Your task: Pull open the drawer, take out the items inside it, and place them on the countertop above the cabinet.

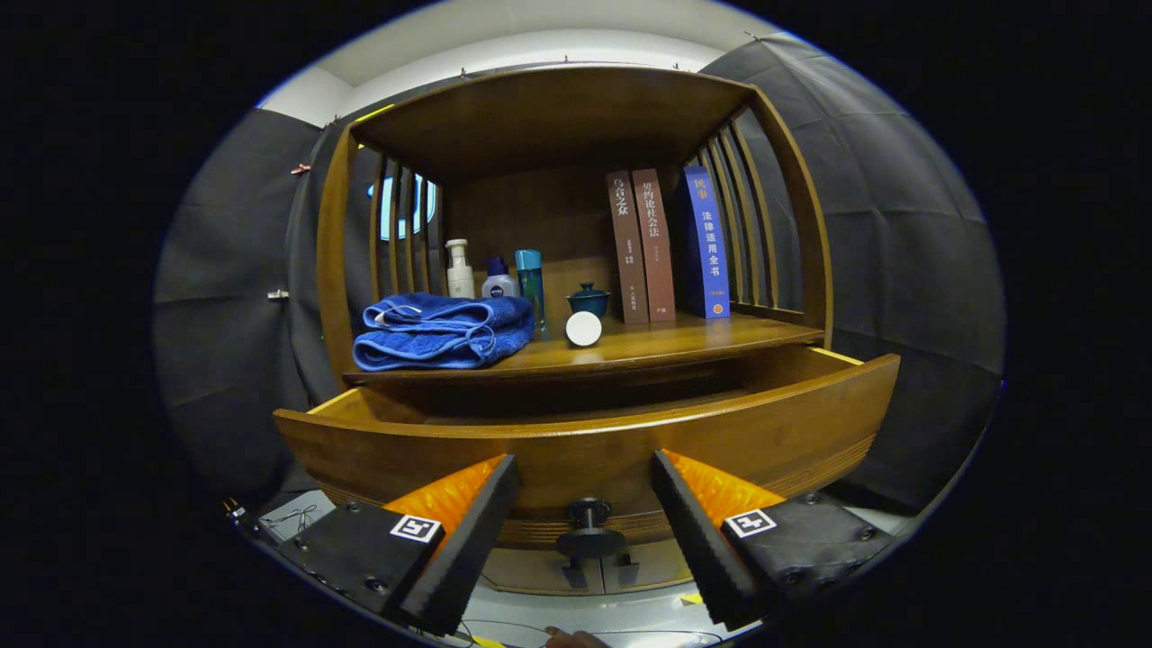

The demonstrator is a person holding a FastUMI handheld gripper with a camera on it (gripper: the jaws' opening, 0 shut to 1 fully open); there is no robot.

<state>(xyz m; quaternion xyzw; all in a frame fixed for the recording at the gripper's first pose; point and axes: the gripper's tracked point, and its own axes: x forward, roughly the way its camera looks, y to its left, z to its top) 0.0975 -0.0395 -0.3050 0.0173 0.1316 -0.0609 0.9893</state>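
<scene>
Dark cloth walled the booth behind a brown wooden cabinet point(576, 117) with slatted sides, and I had the gripper point(585, 481) held low in front of it. Its two black fingers point(468, 531) with orange backs were spread wide apart, pinching nothing. Between them, slightly nearer the camera than the tips, sat the dark round knob point(589, 531) of the curved wooden drawer point(594, 445); neither finger touched it that I could see. The drawer stood pulled out toward me, its front panel just beyond the fingertips.

From this low angle I could not see into the drawer: the front panel hid the floor of it, and the gap beneath the countertop was in shadow, so whatever lay inside I could not make out.

On the wooden countertop point(684, 337) above the drawer lay a folded blue towel point(445, 333) at the left. Behind it stood a white pump bottle point(459, 268), a small dark-blue bottle point(498, 279) and a tall teal bottle point(531, 283), their lower parts cut off by the towel. A small white round object point(583, 328) rested near the counter's front edge, with a dark teal lidded cup point(588, 299) just behind it. Two brown books point(641, 245) and a blue book point(706, 241) stood upright at the right
</scene>
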